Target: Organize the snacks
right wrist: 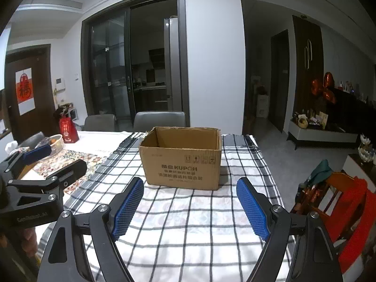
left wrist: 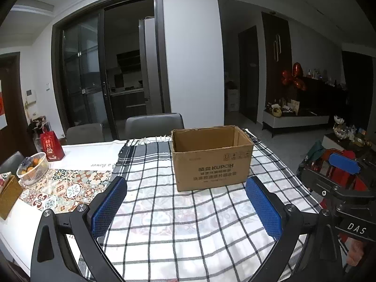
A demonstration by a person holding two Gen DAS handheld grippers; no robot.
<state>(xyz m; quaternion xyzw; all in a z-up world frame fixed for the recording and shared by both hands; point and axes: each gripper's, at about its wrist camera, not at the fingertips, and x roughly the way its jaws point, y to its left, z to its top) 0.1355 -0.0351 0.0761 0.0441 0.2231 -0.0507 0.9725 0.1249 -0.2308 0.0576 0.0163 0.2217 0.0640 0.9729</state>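
An open brown cardboard box (left wrist: pixel 211 159) printed KUPOH stands upright on the checked tablecloth (left wrist: pixel 178 223), ahead of both grippers; it also shows in the right wrist view (right wrist: pixel 182 159). What lies inside it is hidden. My left gripper (left wrist: pixel 185 185) is open and empty, held short of the box's near face. My right gripper (right wrist: pixel 190 186) is open and empty, also just short of the box. The right gripper shows at the right edge of the left wrist view (left wrist: pixel 338 174). The left gripper shows at the left of the right wrist view (right wrist: pixel 54 162). No loose snacks show on the cloth.
A white wire basket of fruit (left wrist: pixel 33 168), a red gift bag (left wrist: pixel 52 146) and a brown box (left wrist: pixel 8 196) sit at the table's left. Two grey chairs (left wrist: pixel 154 124) stand behind the table. A wooden chair with red cloth (right wrist: pixel 340 199) stands at the right.
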